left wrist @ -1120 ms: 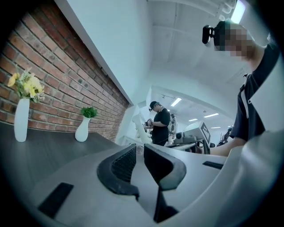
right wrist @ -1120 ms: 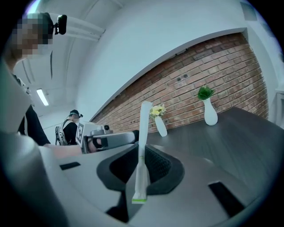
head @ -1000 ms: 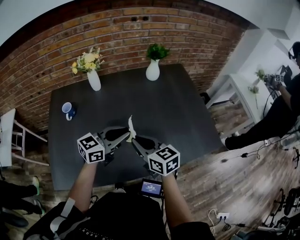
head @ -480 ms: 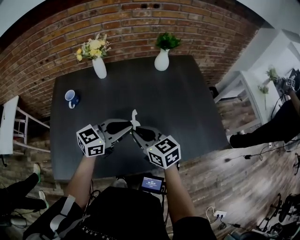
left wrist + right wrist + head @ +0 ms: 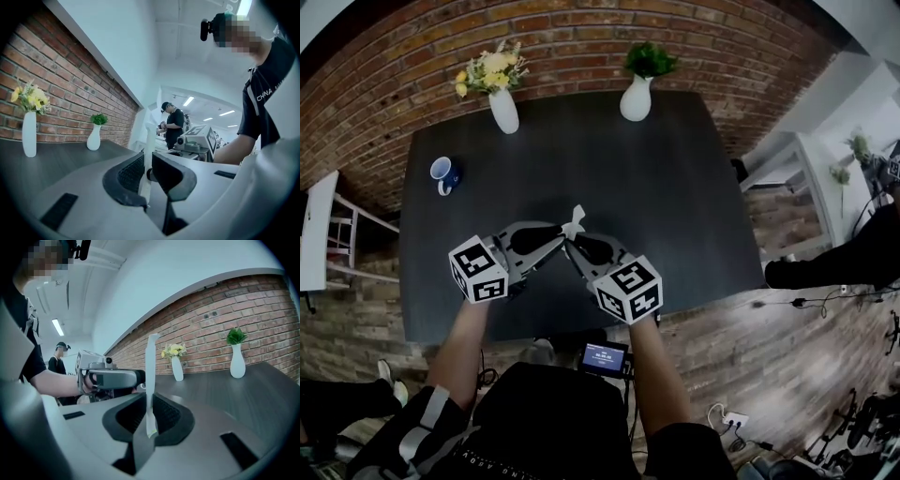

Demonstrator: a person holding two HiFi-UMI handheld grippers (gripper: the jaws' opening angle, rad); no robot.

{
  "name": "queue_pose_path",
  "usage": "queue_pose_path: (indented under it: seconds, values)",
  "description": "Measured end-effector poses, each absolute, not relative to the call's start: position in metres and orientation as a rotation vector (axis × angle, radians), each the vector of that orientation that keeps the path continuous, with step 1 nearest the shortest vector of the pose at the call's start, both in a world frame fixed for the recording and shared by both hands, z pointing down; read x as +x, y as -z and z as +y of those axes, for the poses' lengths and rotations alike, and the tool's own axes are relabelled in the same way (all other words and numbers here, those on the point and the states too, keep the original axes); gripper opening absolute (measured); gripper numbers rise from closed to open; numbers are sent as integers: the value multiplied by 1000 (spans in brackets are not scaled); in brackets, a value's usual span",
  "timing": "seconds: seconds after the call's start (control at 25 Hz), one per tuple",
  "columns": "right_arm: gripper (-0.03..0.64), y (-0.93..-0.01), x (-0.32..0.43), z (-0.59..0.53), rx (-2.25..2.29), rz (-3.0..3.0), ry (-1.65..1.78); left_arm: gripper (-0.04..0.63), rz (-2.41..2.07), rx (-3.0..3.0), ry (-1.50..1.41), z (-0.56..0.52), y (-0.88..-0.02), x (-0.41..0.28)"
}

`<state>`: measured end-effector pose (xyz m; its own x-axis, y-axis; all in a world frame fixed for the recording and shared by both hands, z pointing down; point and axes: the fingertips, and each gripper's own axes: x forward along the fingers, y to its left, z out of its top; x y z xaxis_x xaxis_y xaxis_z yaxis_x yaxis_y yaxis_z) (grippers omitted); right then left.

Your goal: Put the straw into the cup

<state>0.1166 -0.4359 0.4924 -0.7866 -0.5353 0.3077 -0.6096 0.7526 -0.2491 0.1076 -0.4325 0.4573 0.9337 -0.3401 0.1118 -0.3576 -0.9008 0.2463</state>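
Looking down in the head view, the left claw (image 5: 551, 242) and right claw (image 5: 574, 247) have barely shifted above the dark grey table (image 5: 675, 187). The small blue ceramic cup (image 5: 442, 172) stays well apart (insertion seems unstarted). Left gripper view: claw clamped on the thin white paper-sleeved straw (image 5: 149, 140). Right gripper view: claw clamped likewise, straw upright.

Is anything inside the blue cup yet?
No straw sticks out of the blue cup; its bottom is unclear. The straw is pinched by left tongs and right tongs.
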Motion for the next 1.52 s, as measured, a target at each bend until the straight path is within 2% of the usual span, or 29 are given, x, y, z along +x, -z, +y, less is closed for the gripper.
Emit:
queue_pose_path:
  seconds: [0.56,1.52]
  values:
    - [51,-531,130,-476,1035,-2687,-569,38,-763,2673,-225,-449,-524,73]
    - [51,-605,126,-484,1027,-2609,-543,38,-777,2496,-345,-446,-611,94]
